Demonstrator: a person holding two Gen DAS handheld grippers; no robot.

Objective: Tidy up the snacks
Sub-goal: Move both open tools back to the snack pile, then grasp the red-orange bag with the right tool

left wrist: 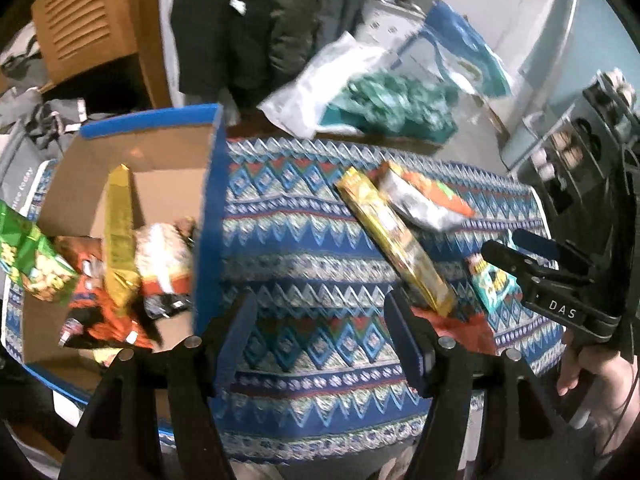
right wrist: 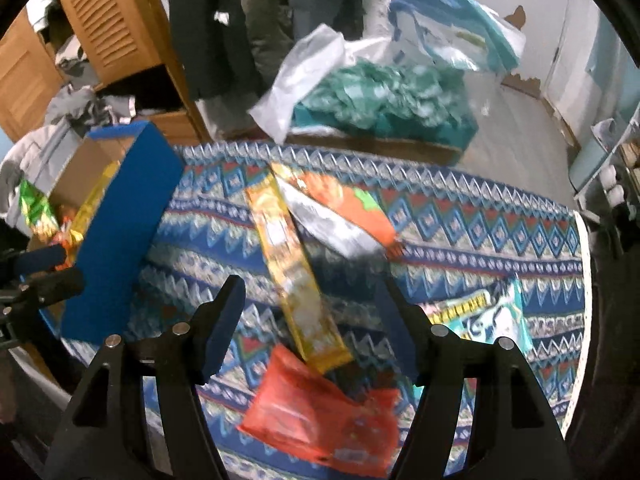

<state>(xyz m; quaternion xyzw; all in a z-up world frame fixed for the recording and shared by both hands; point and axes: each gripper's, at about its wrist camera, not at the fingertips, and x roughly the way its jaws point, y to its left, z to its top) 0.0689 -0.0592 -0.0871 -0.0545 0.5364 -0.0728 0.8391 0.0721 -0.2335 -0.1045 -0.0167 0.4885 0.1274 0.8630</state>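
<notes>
A cardboard box with blue walls [left wrist: 208,216] holds a gold bar [left wrist: 118,232], a green packet [left wrist: 28,256] and orange and white packets. My left gripper [left wrist: 320,312] is open over bare patterned cloth just right of the box wall, with nothing between its fingers. On the cloth lie a long yellow packet [right wrist: 288,264], a silver and orange packet [right wrist: 340,216], a red packet [right wrist: 320,412] and a teal packet [right wrist: 492,316]. My right gripper [right wrist: 312,320] is open above the yellow packet's near end and the red packet; its pads touch neither.
The patterned cloth [right wrist: 480,232] covers the table, whose edge runs at the right. At the far edge lie a white plastic bag [right wrist: 304,76] and green-wrapped goods [right wrist: 380,96]. A wooden louvred cabinet [right wrist: 108,20] stands back left. A person's hand [left wrist: 592,376] holds the right gripper.
</notes>
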